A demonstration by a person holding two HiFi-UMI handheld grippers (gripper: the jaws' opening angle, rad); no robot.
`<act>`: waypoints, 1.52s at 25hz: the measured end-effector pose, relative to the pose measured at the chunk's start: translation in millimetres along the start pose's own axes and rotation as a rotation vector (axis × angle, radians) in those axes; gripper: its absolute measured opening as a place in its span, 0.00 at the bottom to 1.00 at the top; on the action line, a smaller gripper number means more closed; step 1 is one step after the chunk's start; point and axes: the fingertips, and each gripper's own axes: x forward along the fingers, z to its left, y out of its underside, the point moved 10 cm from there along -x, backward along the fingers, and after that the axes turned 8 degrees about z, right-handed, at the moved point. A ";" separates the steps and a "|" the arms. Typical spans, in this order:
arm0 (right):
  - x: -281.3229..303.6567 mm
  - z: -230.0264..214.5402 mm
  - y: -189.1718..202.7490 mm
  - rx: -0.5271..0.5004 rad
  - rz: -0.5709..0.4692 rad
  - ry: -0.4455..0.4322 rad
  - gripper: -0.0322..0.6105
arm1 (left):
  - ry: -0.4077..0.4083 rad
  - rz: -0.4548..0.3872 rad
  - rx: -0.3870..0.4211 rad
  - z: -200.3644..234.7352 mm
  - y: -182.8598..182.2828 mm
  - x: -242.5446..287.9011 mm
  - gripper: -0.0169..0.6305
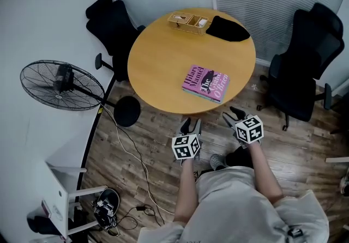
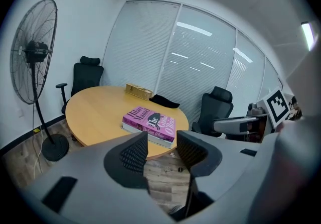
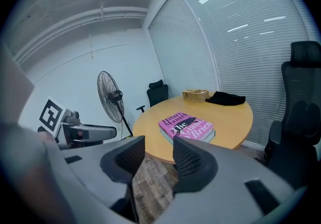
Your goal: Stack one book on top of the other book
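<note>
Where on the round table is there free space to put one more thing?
The left half of the table is bare, from its rim to the pink book. A bare band also separates the book from the far edge, which is crowded by the basket and black cloth.

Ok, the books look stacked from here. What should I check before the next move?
1. Pink book lies flat on the lower book: ok.
2. Edges of the two line up: roughly ok.
3. Stack fully on the table, near its front edge: ok.
4. Left gripper jaws apart, nothing between them: ok.
5. Right gripper jaws apart, nothing between them: ok.
6. Both grippers short of the table, touching nothing: ok.
</note>
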 end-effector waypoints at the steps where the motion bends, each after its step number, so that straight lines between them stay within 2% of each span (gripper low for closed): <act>1: 0.1 0.4 -0.6 -0.001 -0.005 0.001 0.32 | -0.005 -0.003 0.003 0.7 -0.5 -0.5 0.31; 8: 1.2 3.0 -2.1 0.004 -0.021 0.022 0.16 | -0.033 -0.028 -0.008 10.5 -3.6 -5.1 0.16; 15: -2.2 3.2 -2.6 0.015 -0.034 0.030 0.10 | -0.019 -0.044 -0.006 9.9 -5.0 -7.5 0.07; 27: -5.6 11.7 1.3 -0.006 -0.046 0.030 0.08 | -0.006 -0.048 -0.008 11.7 -2.2 -11.9 0.07; 38: -13.4 4.3 6.5 0.002 -0.048 0.048 0.08 | -0.007 -0.060 -0.043 10.1 -0.2 -12.4 0.07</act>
